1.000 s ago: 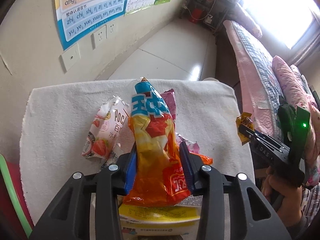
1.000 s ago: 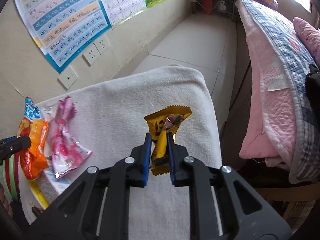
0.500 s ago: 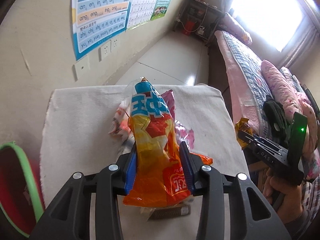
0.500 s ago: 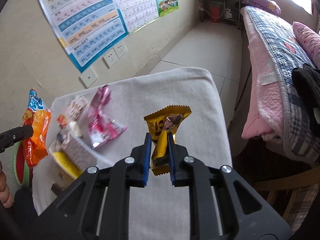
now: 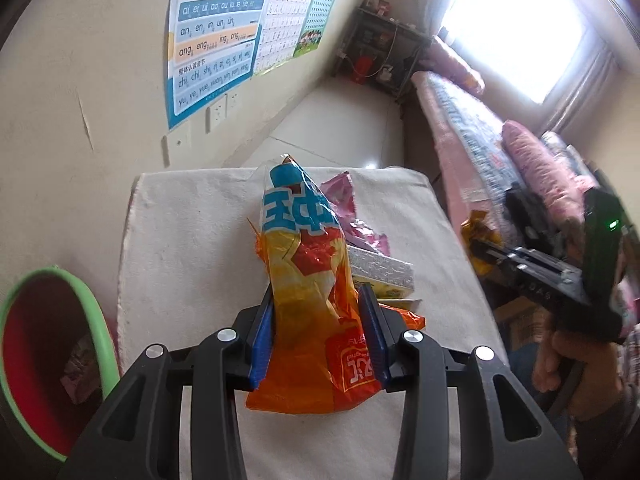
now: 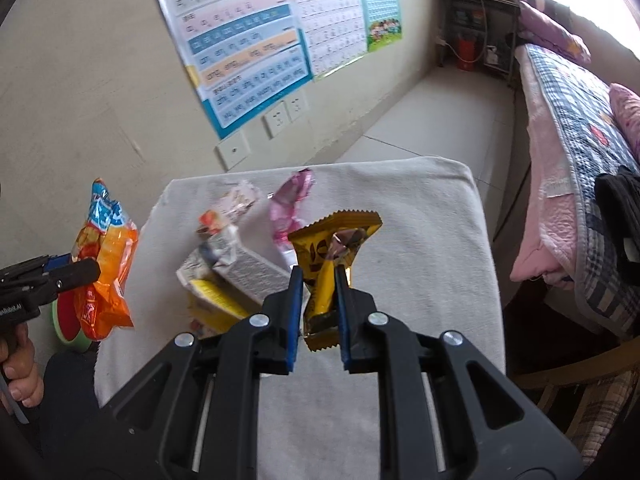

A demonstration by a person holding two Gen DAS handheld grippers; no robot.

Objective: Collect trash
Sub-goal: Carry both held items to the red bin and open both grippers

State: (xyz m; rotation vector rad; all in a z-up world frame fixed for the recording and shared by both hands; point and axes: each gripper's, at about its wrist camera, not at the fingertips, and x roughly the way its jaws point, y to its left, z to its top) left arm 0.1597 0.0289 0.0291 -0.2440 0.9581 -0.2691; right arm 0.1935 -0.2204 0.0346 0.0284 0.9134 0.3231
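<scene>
My left gripper (image 5: pixel 316 300) is shut on an orange and blue snack bag (image 5: pixel 308 280), held in the air above the white-towelled table (image 5: pixel 192 248); the same bag (image 6: pixel 106 256) shows at the left of the right wrist view. My right gripper (image 6: pixel 318 276) is shut on a yellow candy wrapper (image 6: pixel 326 252), also lifted off the table; that wrapper (image 5: pixel 476 236) appears at the right of the left wrist view. A pink wrapper (image 6: pixel 290 204), a strawberry snack wrapper (image 6: pixel 228 208) and a grey and yellow box (image 6: pixel 236 272) lie on the towel.
A red bin with a green rim (image 5: pixel 44 356) stands on the floor left of the table. The wall with posters (image 5: pixel 216 36) runs behind the table. A bed with pink quilts (image 6: pixel 576 152) lies to the right.
Both grippers have risen and drawn back from the table with their wrappers. The red bin has come into the left wrist view, and the table trash now sits farther away.
</scene>
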